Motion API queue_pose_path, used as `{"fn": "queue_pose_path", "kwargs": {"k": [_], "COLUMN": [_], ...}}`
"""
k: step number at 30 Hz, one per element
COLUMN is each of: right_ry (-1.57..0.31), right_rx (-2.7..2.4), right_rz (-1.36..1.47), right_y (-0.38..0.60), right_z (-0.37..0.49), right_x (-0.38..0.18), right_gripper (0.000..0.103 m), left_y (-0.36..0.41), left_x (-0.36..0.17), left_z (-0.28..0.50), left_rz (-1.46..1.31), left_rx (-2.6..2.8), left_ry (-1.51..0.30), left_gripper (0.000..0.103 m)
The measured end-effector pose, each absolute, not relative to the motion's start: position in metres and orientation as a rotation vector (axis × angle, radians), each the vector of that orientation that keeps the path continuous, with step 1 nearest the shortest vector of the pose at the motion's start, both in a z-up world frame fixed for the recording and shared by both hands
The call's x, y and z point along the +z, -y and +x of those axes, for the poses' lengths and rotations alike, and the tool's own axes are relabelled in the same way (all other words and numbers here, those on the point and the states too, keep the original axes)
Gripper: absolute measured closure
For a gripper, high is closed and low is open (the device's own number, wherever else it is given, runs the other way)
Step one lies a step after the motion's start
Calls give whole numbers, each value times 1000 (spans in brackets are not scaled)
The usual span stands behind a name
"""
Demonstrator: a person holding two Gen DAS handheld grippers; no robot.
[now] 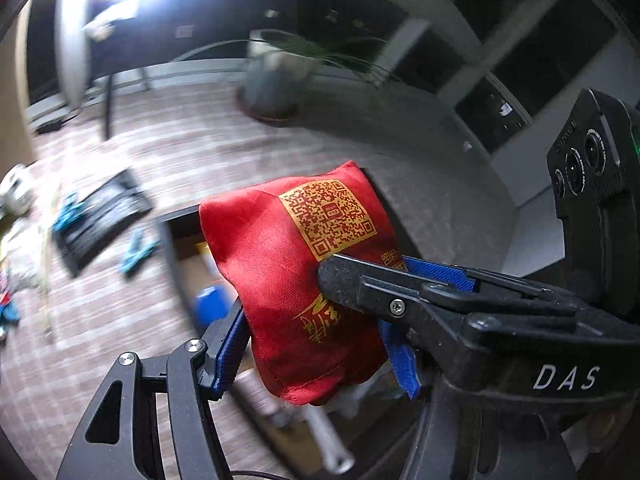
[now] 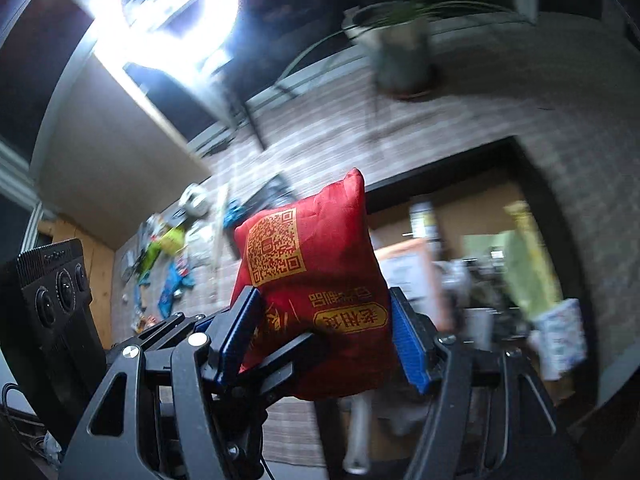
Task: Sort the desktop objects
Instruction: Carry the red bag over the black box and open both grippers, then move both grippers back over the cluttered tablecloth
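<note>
A red cloth pouch (image 1: 288, 276) with a gold QR code hangs in the air, gripped from both sides at once. My left gripper (image 1: 316, 356) is shut on its lower part, blue pads (image 1: 230, 352) pressing both edges. My right gripper (image 1: 380, 268) reaches in from the right and pinches the pouch's side. In the right wrist view the pouch (image 2: 320, 280) sits between my right gripper's (image 2: 326, 340) blue pads (image 2: 412, 344), and the left gripper (image 2: 256, 344) crosses in front from the left. Below the pouch is a dark-rimmed box (image 2: 440, 160) of mixed items.
The box (image 1: 172, 248) stands on a wood-grain surface. Several small items (image 2: 172, 264) and a dark tray (image 1: 100, 220) lie scattered to the left. A potted plant (image 2: 400, 52) stands at the back, with a bright ring light (image 2: 168, 4) beside it. The background is motion-blurred.
</note>
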State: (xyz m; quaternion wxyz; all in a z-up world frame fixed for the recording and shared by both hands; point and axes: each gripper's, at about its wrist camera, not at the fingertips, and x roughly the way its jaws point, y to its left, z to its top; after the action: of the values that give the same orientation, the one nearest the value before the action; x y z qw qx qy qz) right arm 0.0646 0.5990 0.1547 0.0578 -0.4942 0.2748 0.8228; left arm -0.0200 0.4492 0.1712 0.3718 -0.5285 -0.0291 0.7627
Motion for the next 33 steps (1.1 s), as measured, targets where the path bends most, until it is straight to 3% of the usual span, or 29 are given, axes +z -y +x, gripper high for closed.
{"fn": "queue_pose_path", "kwargs": {"k": [15, 25, 33], "right_ry": [-854, -838, -804], "right_rx": [2368, 2398, 2477], "right_rz": [-1381, -1360, -1449], "right_y": [-693, -688, -643], "right_z": [122, 127, 95], "right_x": [162, 167, 156], "right_gripper": [39, 35, 35], "left_y": [-569, -545, -483], "left_x": [175, 179, 173], "left_z": [-11, -15, -25], "left_rz": [-1322, -1318, -1345], "left_rx": [1921, 1963, 2048], "left_ry": [-104, -80, -53], "left_gripper": [42, 42, 42]}}
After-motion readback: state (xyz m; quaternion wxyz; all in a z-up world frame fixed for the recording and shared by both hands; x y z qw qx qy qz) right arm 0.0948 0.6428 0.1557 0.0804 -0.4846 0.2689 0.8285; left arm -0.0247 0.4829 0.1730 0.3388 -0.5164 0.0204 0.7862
